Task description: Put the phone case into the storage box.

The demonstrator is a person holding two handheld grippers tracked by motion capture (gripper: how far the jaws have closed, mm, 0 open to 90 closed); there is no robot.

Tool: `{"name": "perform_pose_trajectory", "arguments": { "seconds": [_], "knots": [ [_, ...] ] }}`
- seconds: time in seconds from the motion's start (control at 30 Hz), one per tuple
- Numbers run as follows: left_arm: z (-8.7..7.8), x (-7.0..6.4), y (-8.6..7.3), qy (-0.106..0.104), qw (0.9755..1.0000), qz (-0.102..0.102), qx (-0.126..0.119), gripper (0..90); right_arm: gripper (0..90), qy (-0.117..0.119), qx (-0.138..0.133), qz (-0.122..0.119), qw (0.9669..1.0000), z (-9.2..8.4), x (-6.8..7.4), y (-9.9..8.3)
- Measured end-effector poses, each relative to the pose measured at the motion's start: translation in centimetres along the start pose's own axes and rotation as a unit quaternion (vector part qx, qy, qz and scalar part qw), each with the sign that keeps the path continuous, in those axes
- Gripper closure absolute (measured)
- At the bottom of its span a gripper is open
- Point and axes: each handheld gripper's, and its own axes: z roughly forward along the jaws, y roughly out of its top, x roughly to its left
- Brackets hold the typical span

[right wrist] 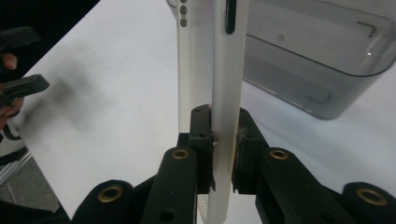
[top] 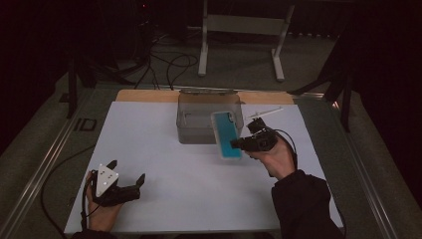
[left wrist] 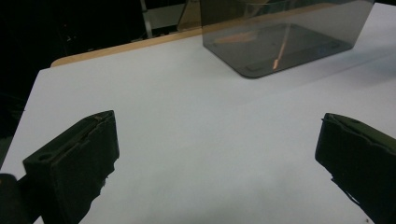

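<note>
Your right gripper (right wrist: 223, 135) pinches a phone (top: 226, 135), maybe; from above it's blue, side-on white. Your left gripper (left wrist: 215, 154) gapes wide, holding nothing.

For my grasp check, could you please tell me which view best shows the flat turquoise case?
The high view: the turquoise case shows its whole face, tilted over the grey bin. The right gripper view shows it edge-on, white-rimmed, clamped by the right gripper. The left gripper view gives the bin.
</note>
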Motion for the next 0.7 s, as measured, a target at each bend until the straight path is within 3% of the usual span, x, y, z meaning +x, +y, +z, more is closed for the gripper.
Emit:
{"name": "perform_pose_trajectory", "arguments": {
  "seconds": [0.7],
  "knots": [
    [-0.1, 0.0, 0.0, 0.006, 1.0, 0.002, -0.002, 0.5, 81.7, -0.016, 0.013, 0.026, 0.9994, -0.6, -0.5, 2.4]
  ]
}}
